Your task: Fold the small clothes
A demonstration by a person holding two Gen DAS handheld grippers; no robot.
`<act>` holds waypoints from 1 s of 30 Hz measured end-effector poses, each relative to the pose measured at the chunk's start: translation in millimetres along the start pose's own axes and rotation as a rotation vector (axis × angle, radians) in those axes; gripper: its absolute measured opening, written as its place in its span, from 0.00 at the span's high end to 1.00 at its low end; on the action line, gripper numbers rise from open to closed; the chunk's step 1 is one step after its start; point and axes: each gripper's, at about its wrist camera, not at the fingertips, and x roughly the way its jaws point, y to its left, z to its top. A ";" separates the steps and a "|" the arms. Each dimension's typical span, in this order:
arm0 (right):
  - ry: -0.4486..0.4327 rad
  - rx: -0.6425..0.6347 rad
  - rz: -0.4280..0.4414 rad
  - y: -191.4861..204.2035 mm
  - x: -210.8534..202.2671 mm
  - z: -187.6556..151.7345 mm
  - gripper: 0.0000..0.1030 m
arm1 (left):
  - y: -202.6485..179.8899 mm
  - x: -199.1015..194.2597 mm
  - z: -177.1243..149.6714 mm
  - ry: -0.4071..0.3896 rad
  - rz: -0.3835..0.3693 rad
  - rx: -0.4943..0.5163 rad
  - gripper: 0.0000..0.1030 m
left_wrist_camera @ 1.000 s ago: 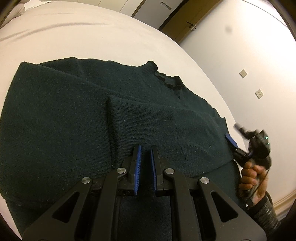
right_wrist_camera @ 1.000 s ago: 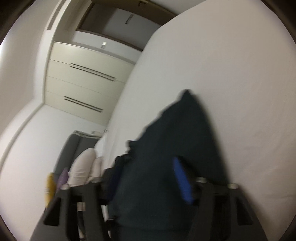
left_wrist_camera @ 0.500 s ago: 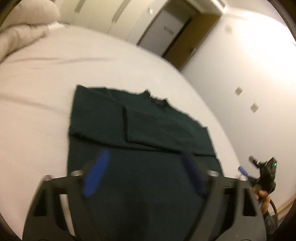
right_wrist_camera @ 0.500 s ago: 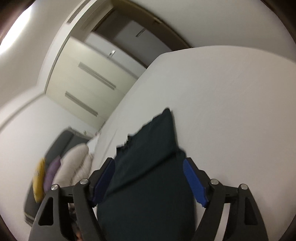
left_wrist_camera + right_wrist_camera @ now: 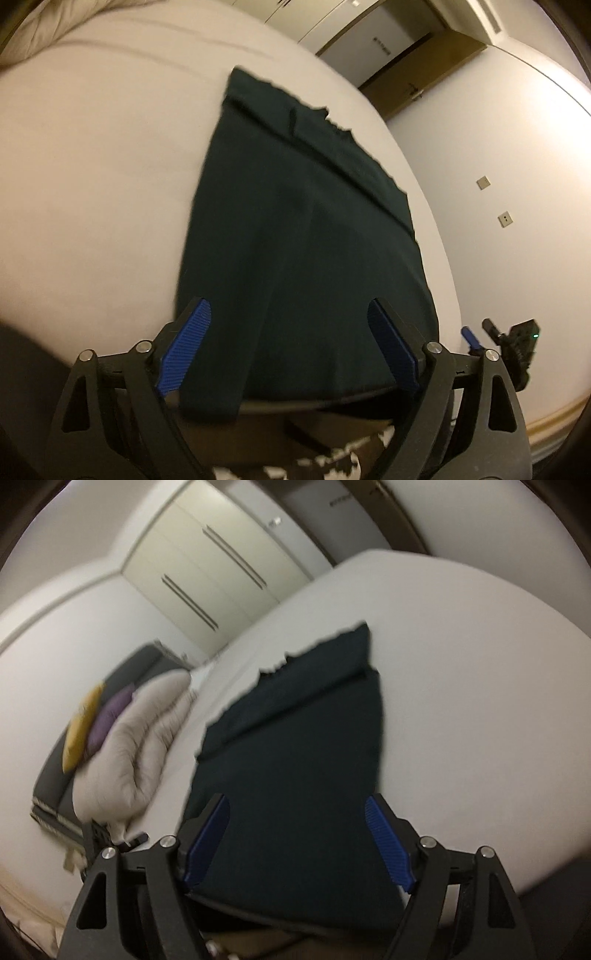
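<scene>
A dark green knit sweater (image 5: 306, 229) lies flat on the white bed, sleeves folded across its upper part, its hem hanging over the near bed edge. It also shows in the right wrist view (image 5: 295, 760). My left gripper (image 5: 291, 343) is open and empty, held back above the hem. My right gripper (image 5: 295, 838) is open and empty, above the same hem end. The right gripper also shows in the left wrist view (image 5: 509, 339), low at the right past the bed edge.
The white bed (image 5: 92, 177) spreads around the sweater. A rolled beige duvet (image 5: 140, 738) and yellow and purple cushions (image 5: 96, 720) lie at the headboard. A wardrobe (image 5: 221, 572) and door (image 5: 388, 48) stand beyond. A patterned floor (image 5: 332, 465) lies below the near edge.
Both grippers have opened, let go of the sweater and pulled back toward the near bed edge. The sweater now lies flat with the sleeves folded over.
</scene>
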 end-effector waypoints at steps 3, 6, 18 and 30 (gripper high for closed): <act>0.028 0.080 -0.009 -23.9 -8.0 -12.0 0.23 | 11.2 -10.4 -7.9 0.019 -0.015 -0.042 0.16; 0.048 0.140 -0.004 -40.9 -4.7 -17.8 0.23 | 21.8 -18.0 -9.5 0.016 -0.014 -0.069 0.16; 0.147 0.213 0.019 -55.7 22.4 -33.4 0.27 | 48.8 -1.5 -23.3 0.122 0.014 -0.135 0.22; 0.231 0.249 0.043 -60.7 30.0 -36.4 0.31 | 81.5 8.1 -25.5 0.161 -0.073 -0.281 0.44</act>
